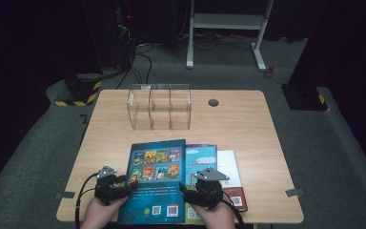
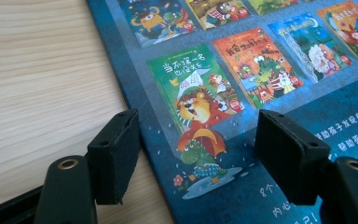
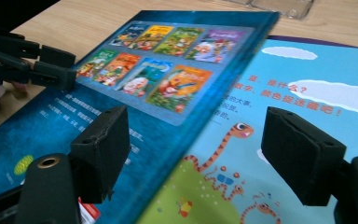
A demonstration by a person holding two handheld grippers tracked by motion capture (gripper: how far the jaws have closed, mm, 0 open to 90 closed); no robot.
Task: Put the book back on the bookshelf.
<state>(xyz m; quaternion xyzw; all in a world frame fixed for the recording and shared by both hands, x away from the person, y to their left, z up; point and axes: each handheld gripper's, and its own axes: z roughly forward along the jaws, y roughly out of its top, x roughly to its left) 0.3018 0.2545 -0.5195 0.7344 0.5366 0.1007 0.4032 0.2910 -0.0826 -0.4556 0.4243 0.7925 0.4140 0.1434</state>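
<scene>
Landmark: dark blue book, lying back cover up at the near edge of the desk.

Left gripper sat at the blue book's near-left edge, held by a hand. In the left gripper view its fingers stood apart, straddling the book's left edge: one finger over bare wood just left of the book, the other over the cover near the printed lion picture. Nothing clamped between them. Contact with the cover could not be told.

Right gripper sat at the blue book's near-right edge, held by the other hand. In the right gripper view its fingers were also apart, one over the blue cover, the other over the light blue book beneath. Blue book's right edge looked raised off that light blue book there, running between the two fingers. Nothing gripped.

Light blue book lay just right of and partly under the blue book, with a snake drawing visible in the right gripper view. A white-and-red book lay right of that, partly under it.

Beyond the blue book, well apart, stood a clear plastic organizer with three compartments, all without contents. Right of it, a round grommet in the desk.
</scene>
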